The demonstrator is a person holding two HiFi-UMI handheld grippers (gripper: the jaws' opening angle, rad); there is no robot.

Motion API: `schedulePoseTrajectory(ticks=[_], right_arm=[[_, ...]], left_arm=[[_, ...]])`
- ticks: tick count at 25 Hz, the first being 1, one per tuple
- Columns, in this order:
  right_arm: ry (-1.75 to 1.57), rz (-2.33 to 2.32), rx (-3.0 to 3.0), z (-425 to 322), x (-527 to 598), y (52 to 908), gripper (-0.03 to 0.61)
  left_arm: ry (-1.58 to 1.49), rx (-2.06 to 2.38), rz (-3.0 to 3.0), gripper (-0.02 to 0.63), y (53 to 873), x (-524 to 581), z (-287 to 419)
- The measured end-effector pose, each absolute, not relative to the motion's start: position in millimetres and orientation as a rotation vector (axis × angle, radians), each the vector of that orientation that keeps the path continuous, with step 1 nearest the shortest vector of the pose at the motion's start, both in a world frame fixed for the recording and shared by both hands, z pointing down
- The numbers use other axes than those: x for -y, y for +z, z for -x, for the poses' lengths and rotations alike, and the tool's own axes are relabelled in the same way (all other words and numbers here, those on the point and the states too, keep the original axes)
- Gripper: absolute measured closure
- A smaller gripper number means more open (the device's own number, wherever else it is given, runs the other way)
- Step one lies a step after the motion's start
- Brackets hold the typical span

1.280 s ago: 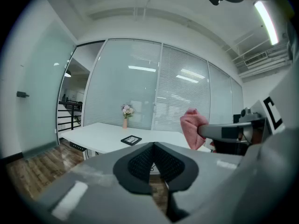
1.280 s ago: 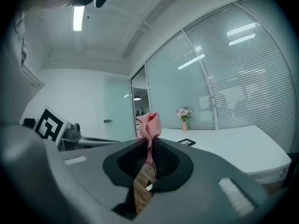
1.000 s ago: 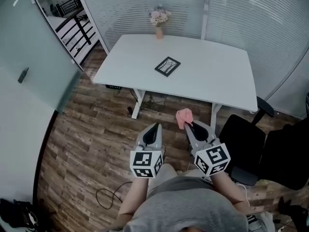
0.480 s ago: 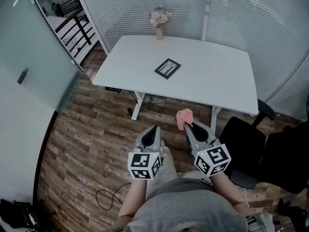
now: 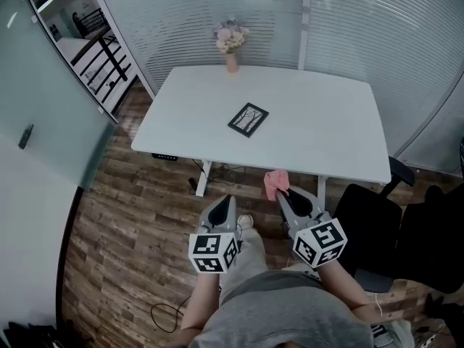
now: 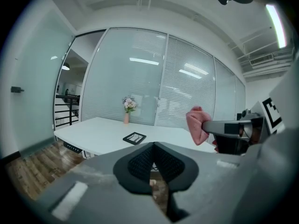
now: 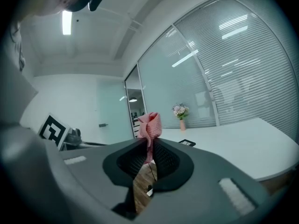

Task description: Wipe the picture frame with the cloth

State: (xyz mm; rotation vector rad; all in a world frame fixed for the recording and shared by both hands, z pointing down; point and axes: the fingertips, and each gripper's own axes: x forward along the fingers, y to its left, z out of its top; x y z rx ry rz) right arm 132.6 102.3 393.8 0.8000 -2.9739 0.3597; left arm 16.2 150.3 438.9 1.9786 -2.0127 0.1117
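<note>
The right tongs (image 5: 285, 193) are clamped on a bunched pink cloth (image 5: 275, 182) that sticks out past their tips. The left tongs (image 5: 226, 200) are closed on nothing. Both hang over the wooden floor (image 5: 130, 216), short of the white worktop (image 5: 326, 129). There the picture frame (image 5: 248, 119) lies flat near the middle, well apart from a vase of flowers (image 5: 230, 42).
</note>
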Motion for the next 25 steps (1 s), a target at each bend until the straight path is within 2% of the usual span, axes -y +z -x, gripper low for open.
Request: schedulePoseTrajectory(ticks=[15, 25], right_arm=[[0.339, -0.953, 2.903, -39.2, 43.0, 383.1, 0.538], [0.322, -1.079, 2.807, 11.1, 134.6, 400.8, 0.537]], left_arm=[[0.127, 1.886, -2.071, 0.612, 441.6, 2.0, 86.9], [0.227, 1.723, -2.188, 0.612, 464.3, 92.9, 129.3]])
